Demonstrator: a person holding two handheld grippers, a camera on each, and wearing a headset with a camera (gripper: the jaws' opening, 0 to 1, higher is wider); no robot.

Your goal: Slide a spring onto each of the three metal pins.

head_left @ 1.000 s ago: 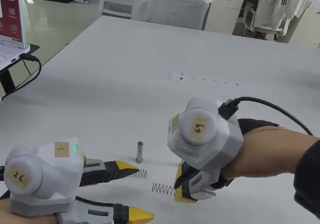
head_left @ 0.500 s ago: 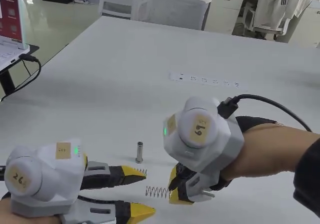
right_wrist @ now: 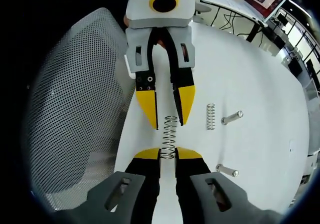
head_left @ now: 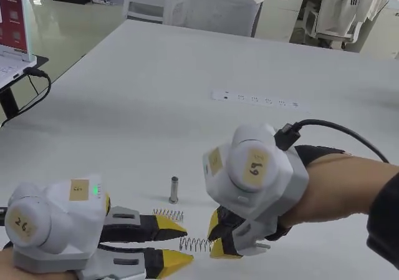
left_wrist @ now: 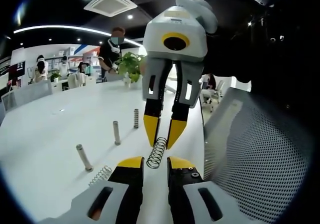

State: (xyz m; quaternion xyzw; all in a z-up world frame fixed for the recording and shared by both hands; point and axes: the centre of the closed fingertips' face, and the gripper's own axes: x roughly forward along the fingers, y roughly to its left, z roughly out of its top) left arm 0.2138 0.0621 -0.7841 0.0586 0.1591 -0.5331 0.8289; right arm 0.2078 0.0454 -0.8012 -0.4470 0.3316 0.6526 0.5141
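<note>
Right tongs pinch one end of a thin coiled steel spring, held level just above the white worktop. Left tongs face them, jaws narrowly apart with the spring's other end in the gap, not clamped. A second loose steel spring lies near the left tongs. Three upright grey metal pins stand bare in a row beyond it.

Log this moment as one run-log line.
right gripper: shut on spring | left gripper: open, jaws flanking spring's free end | second spring: loose on table | pin: upright, bare
</note>
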